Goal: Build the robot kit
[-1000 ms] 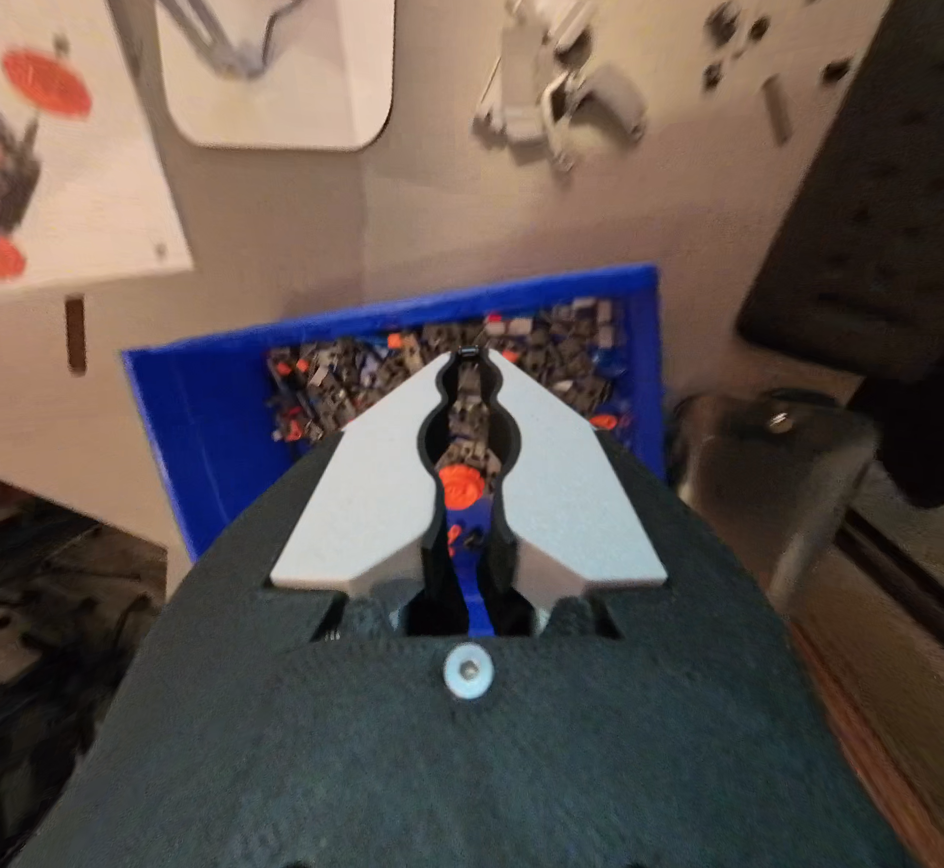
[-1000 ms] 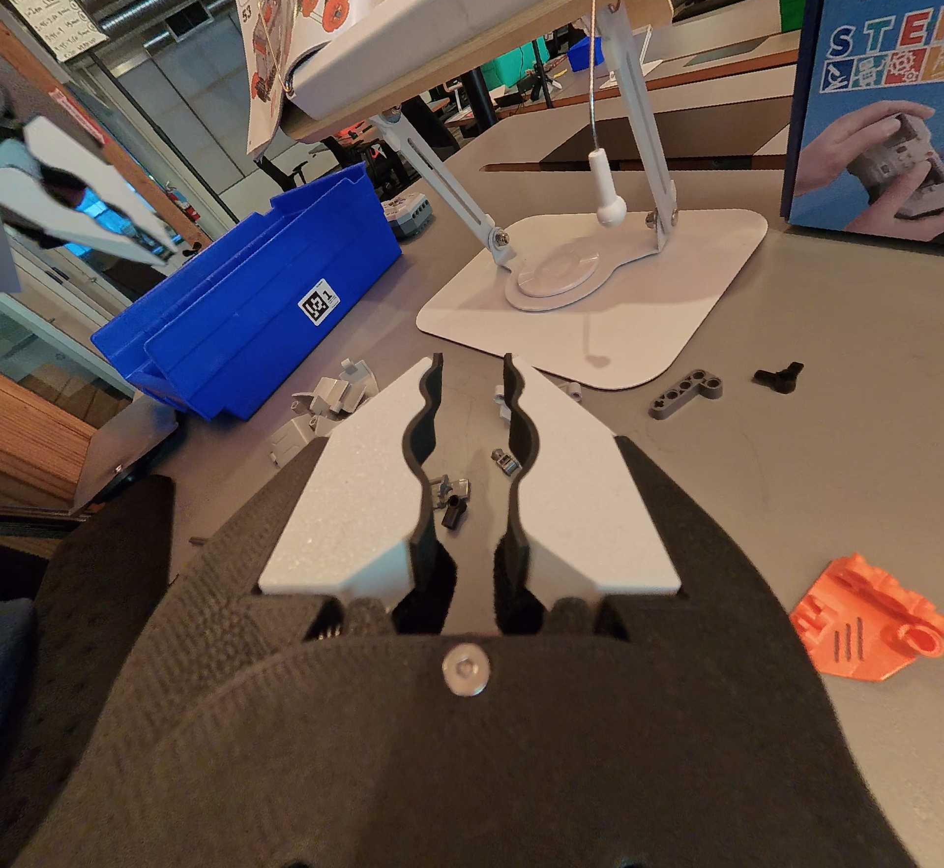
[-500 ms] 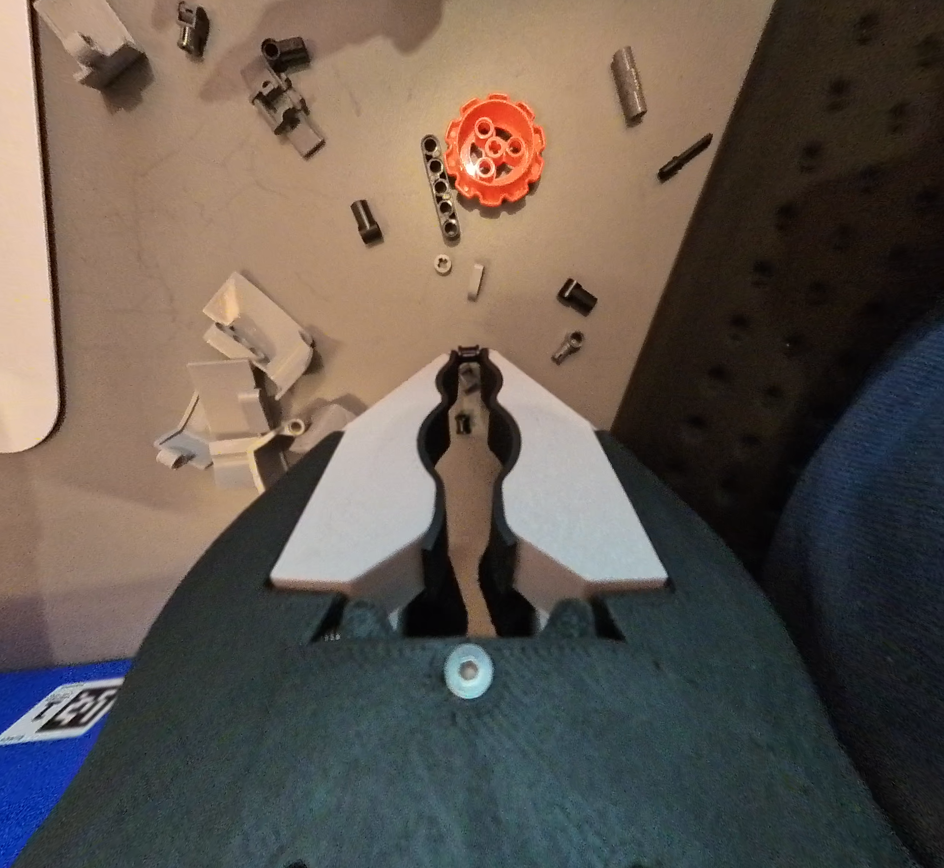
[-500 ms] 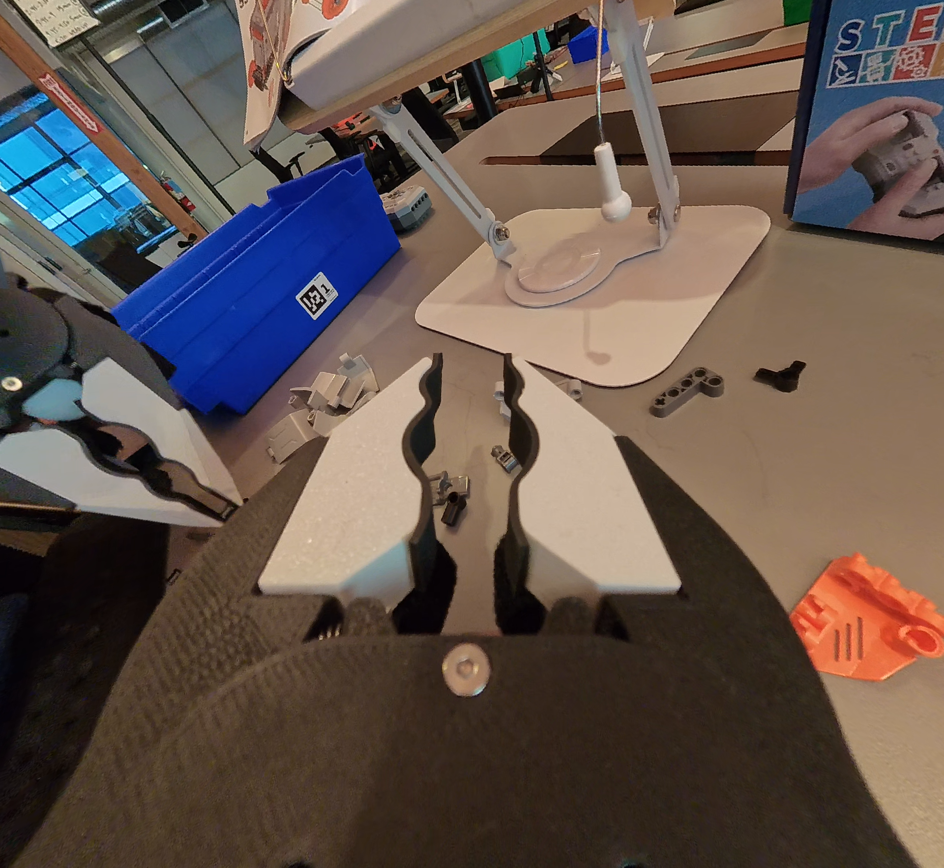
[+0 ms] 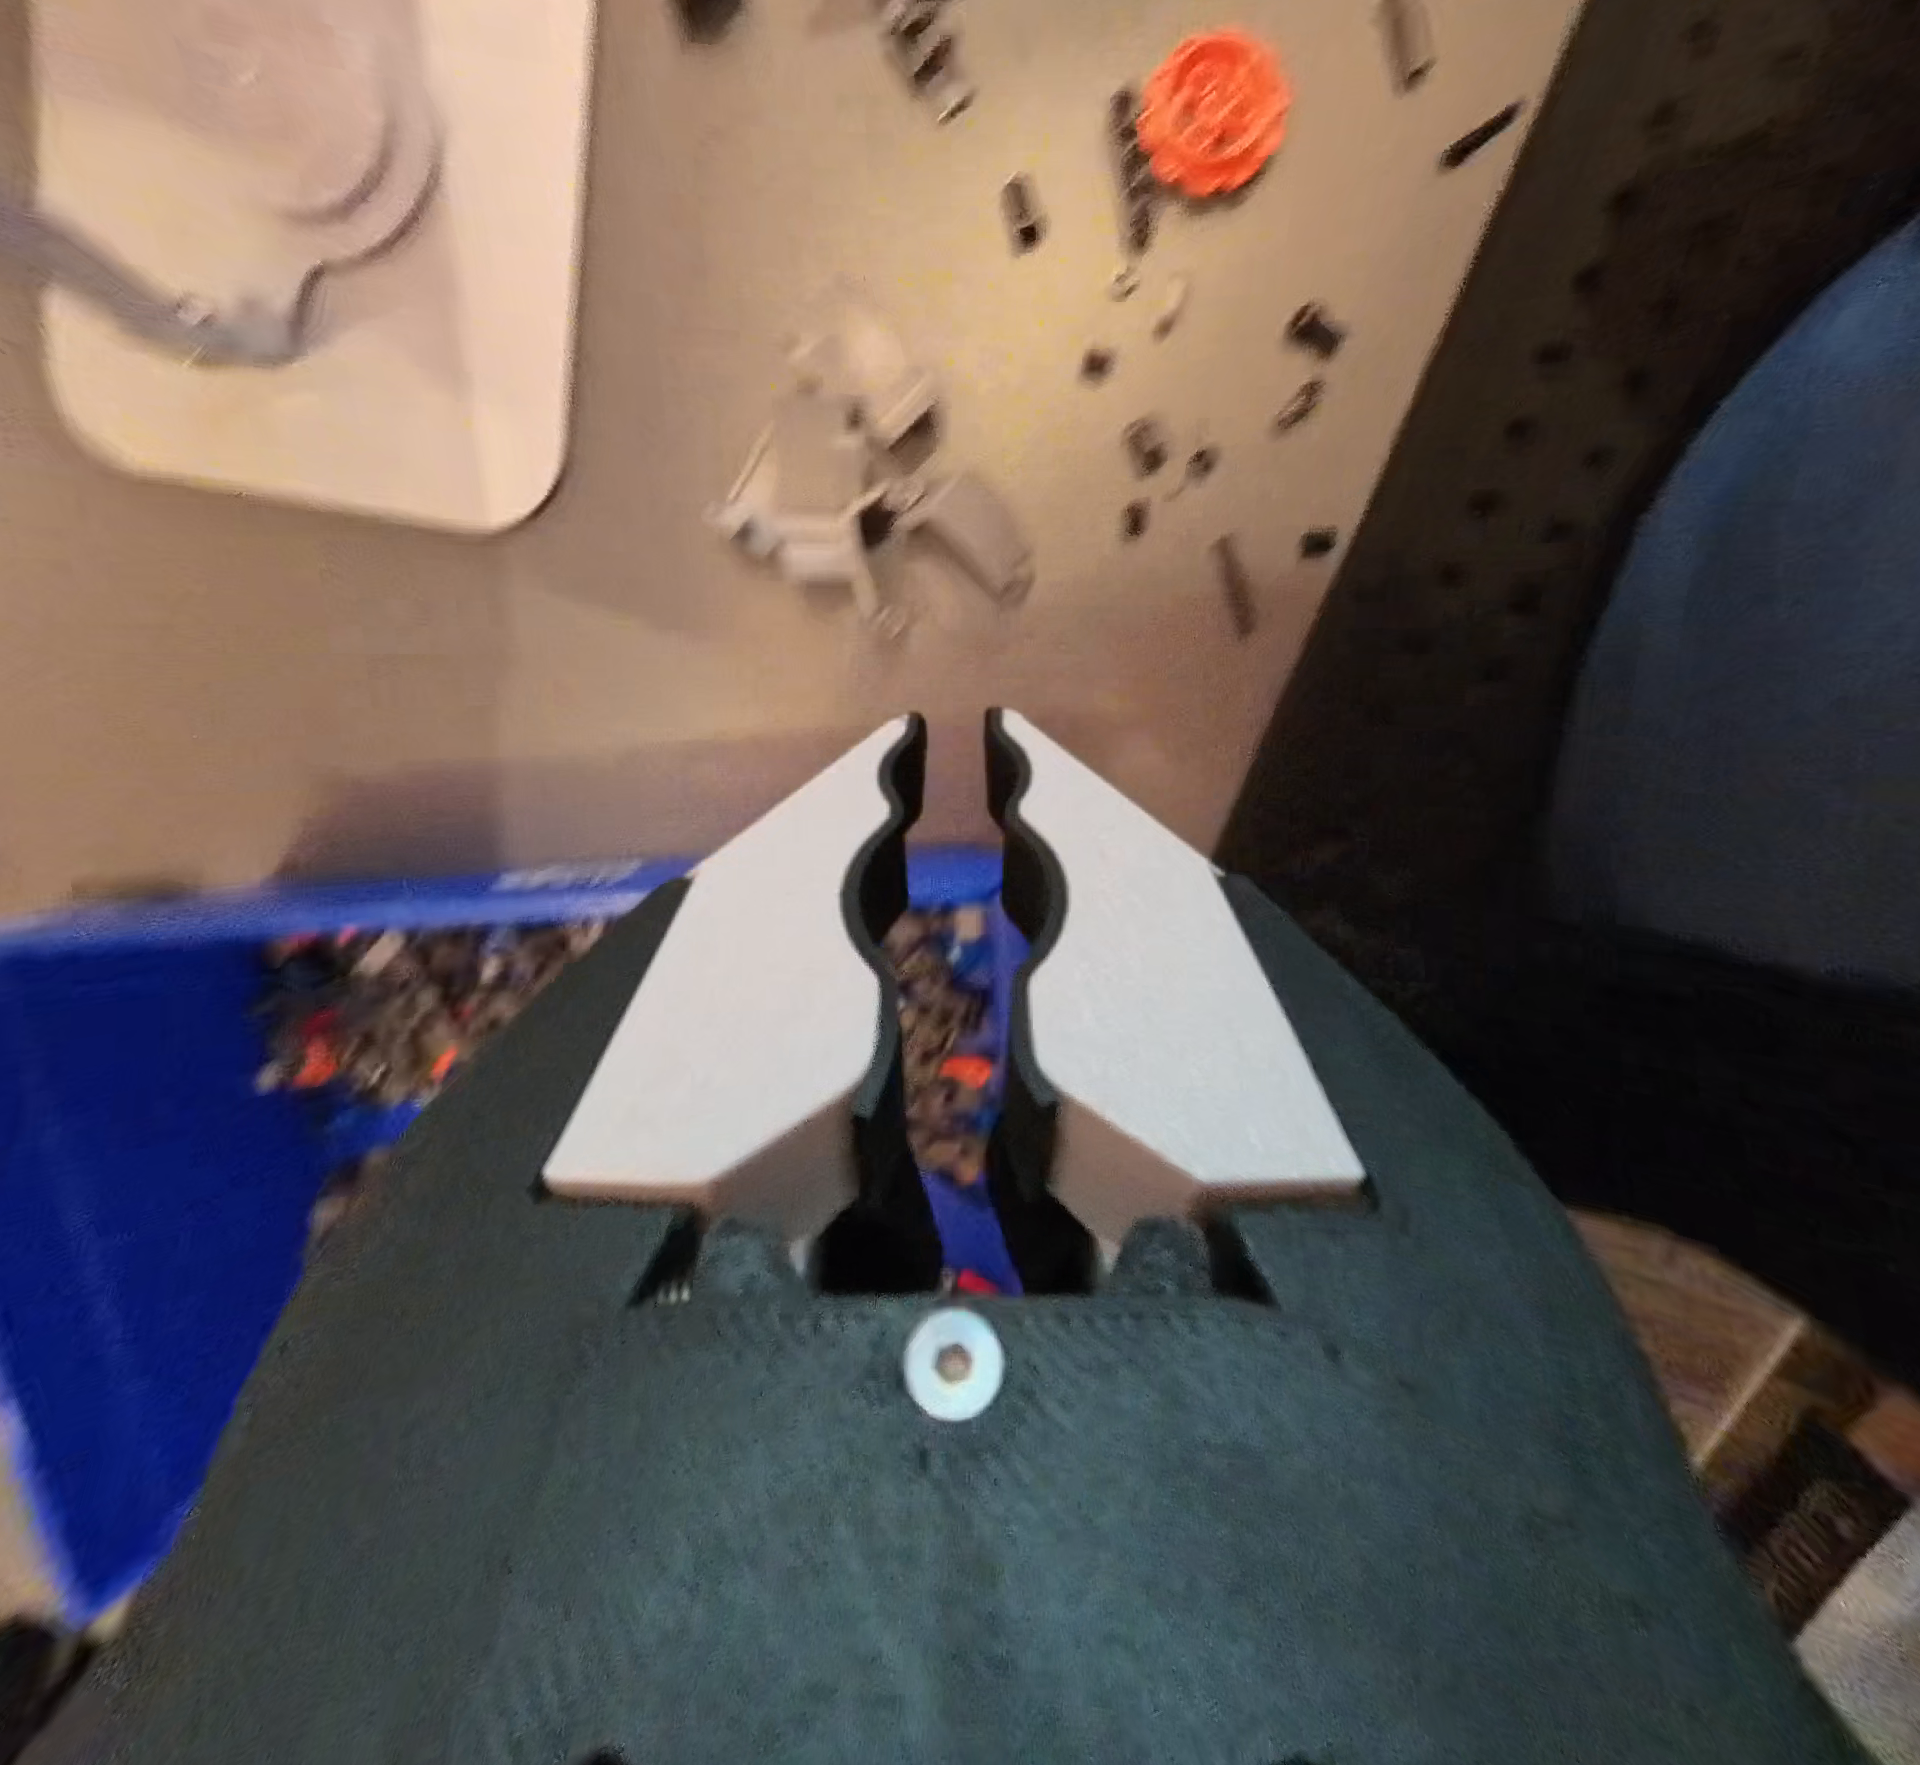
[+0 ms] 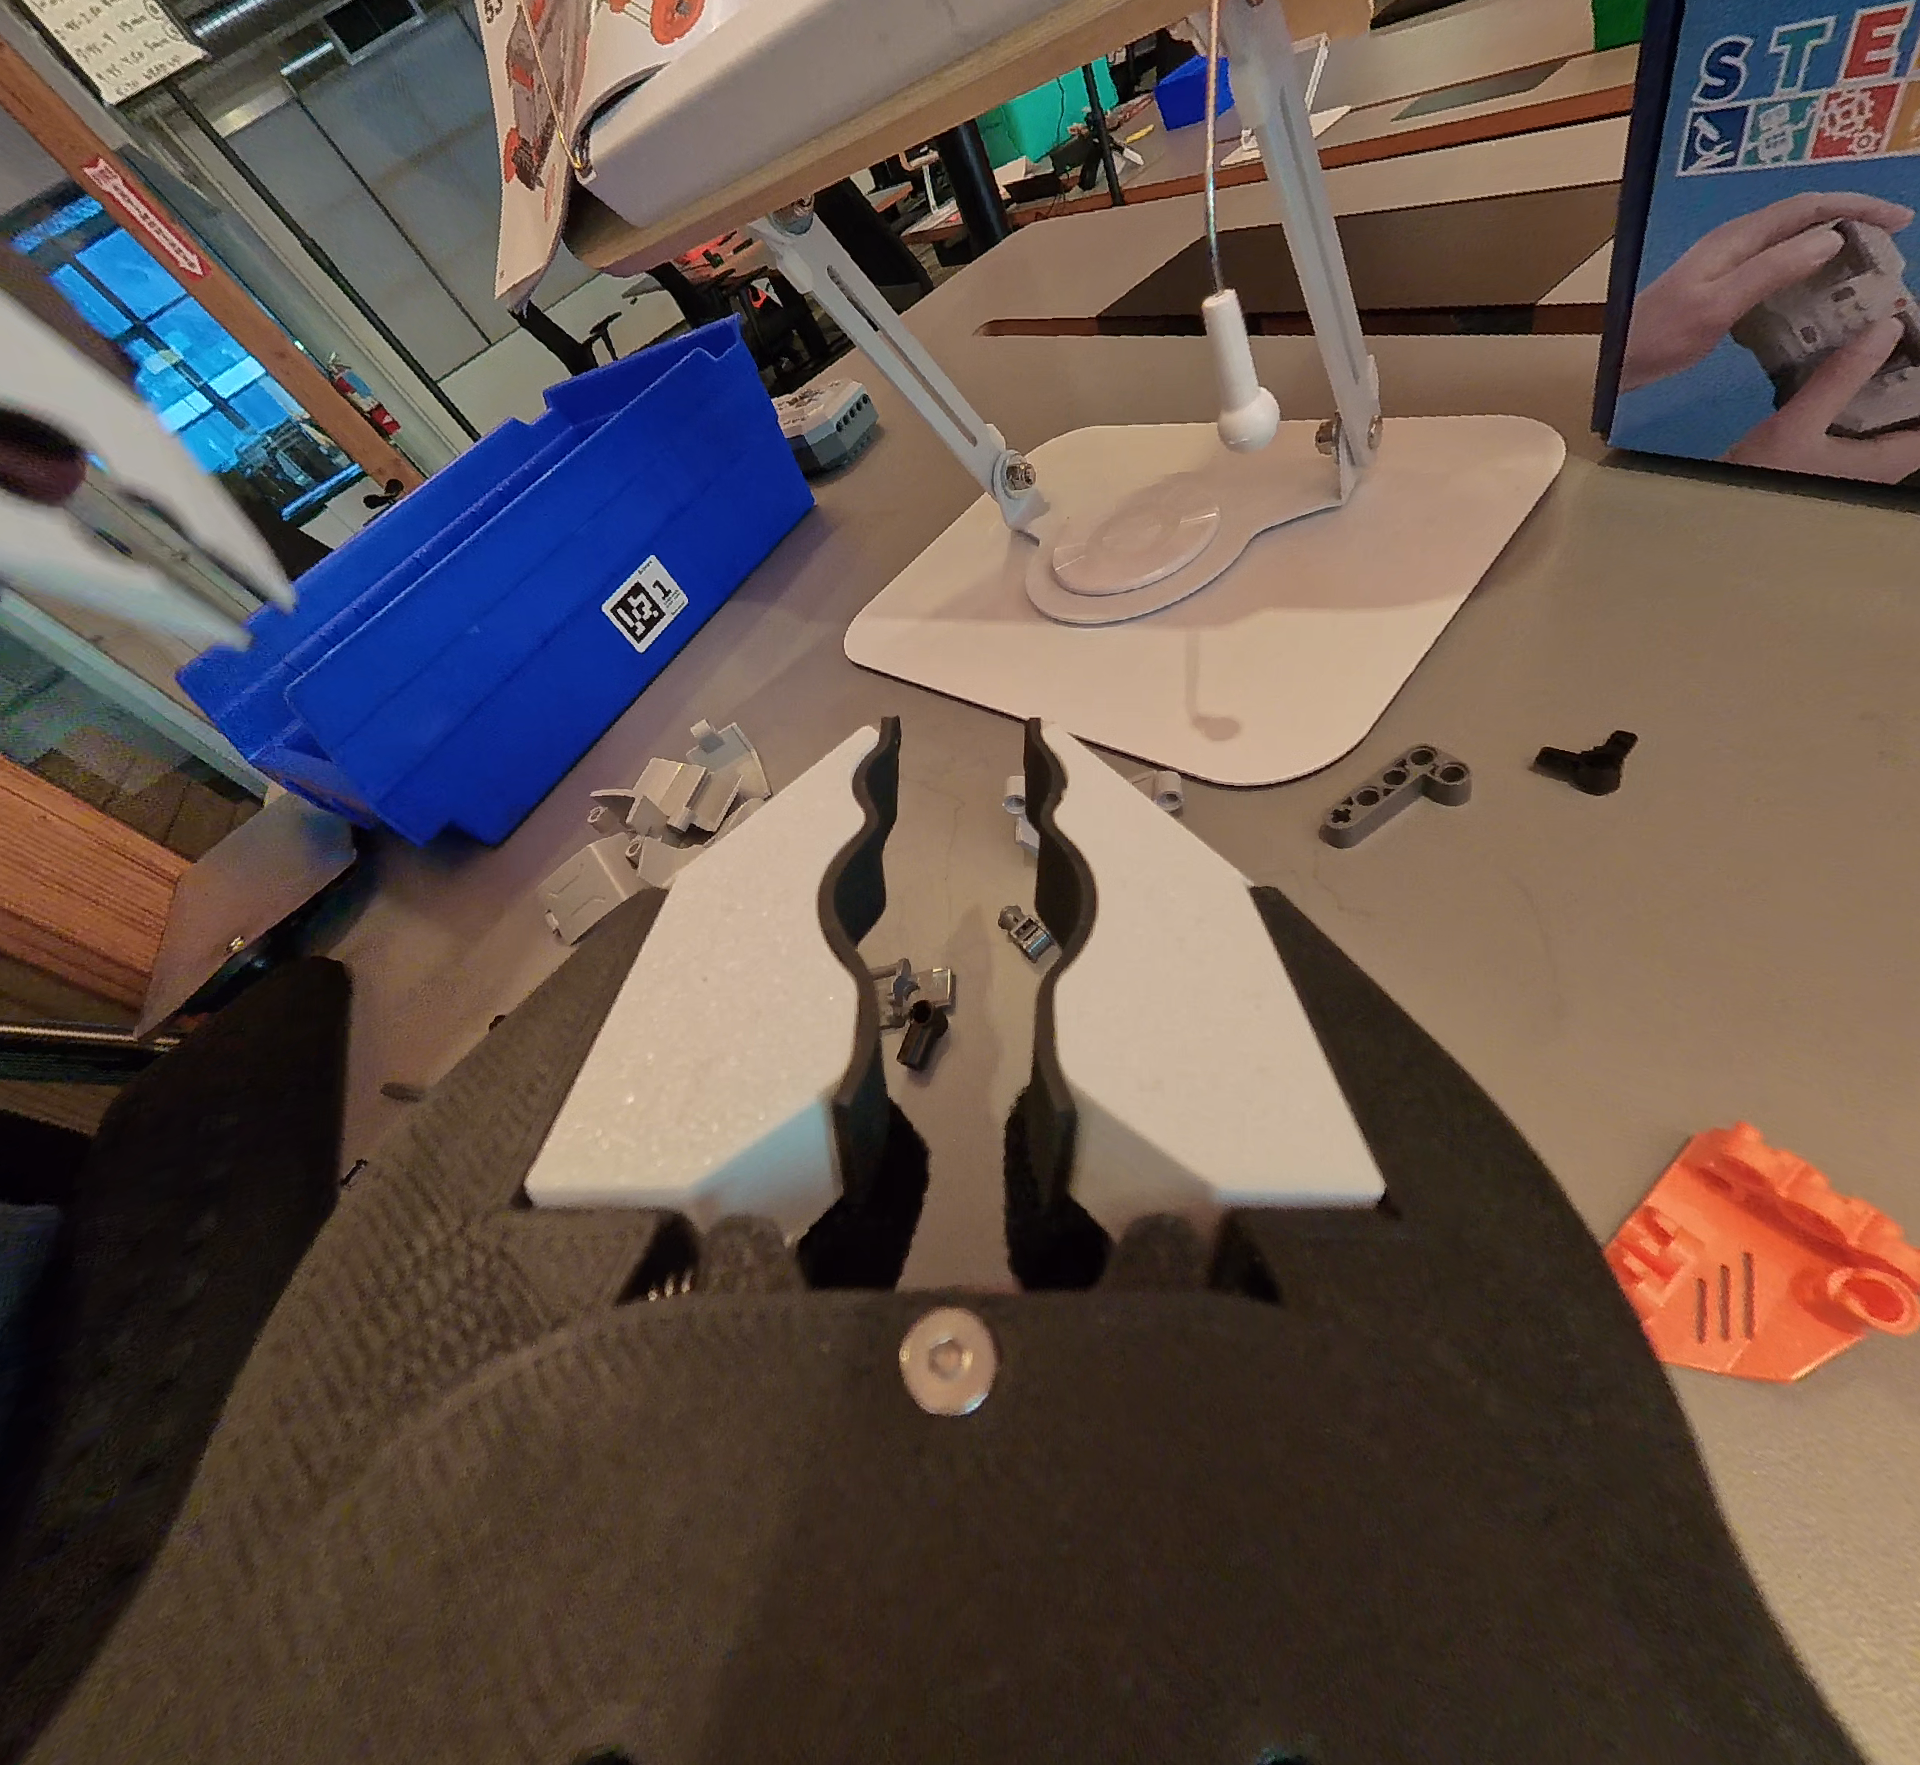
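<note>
My left gripper [image 5: 953, 723] hangs over the blue bin [image 5: 135, 1092], which holds several small dark, grey and orange parts [image 5: 416, 1009]. Its jaws stand a little apart with nothing between them; the view is blurred. It also shows at the left edge of the right wrist view [image 6: 125, 520], above the blue bin [image 6: 499, 593]. My right gripper [image 6: 961, 739] is open and empty, low over the grey table. A small grey part and a black connector [image 6: 920, 1003] lie on the table between its fingers.
Loose on the table are an orange gear [image 5: 1214, 110], grey shell pieces [image 5: 873, 479] [image 6: 665, 811], a grey beam [image 6: 1397, 793], a black pin [image 6: 1584, 759] and an orange panel [image 6: 1766, 1289]. A white stand base [image 6: 1247, 655] carries a booklet; a blue box [image 6: 1787, 157] stands at far right.
My left gripper has swung from over the loose parts on the table to above the blue bin, and its jaws have parted; the small dark piece at its tips is gone. The right gripper has not moved.
</note>
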The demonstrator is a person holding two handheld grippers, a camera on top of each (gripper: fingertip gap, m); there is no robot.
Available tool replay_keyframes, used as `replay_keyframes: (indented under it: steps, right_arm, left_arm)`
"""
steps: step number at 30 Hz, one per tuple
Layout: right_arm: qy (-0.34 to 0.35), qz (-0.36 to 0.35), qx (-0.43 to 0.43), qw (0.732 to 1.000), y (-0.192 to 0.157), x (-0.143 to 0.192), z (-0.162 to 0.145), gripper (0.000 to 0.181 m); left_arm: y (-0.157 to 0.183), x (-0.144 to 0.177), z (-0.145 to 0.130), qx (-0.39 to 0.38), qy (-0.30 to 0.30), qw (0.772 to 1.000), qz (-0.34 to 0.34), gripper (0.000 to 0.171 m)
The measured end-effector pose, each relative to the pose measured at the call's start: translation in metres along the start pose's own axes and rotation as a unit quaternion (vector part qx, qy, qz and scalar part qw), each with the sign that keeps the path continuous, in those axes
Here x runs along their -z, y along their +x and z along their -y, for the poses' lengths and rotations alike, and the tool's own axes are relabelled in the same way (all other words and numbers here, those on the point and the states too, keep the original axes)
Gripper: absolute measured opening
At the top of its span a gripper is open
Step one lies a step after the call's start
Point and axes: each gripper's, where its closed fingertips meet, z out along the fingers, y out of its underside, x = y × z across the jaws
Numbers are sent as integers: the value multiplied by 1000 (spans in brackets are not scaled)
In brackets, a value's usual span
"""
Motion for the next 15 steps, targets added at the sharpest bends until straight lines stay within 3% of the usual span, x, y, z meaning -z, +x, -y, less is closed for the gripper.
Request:
replay_keyframes:
  steps: [4,7,9,11,15]
  right_arm:
    - [-2,0,1,1000,0,0,0,21]
    - [0,0,-1,1000,0,0,0,21]
    - [2,0,-3,1000,0,0,1,21]
    - [3,0,-2,1000,0,1,1,21]
    - [4,1,-5,1000,1,1,1,21]
  left_arm:
    - [-66,35,-118,43,-169,984,19,12]
    - [-82,36,-181,64,-264,962,-14,6]
    - [-74,26,-207,83,-294,949,-71,7]
    - [-71,18,-228,54,-343,934,-80,8]
    - [-61,1,-239,50,-370,921,-109,8]
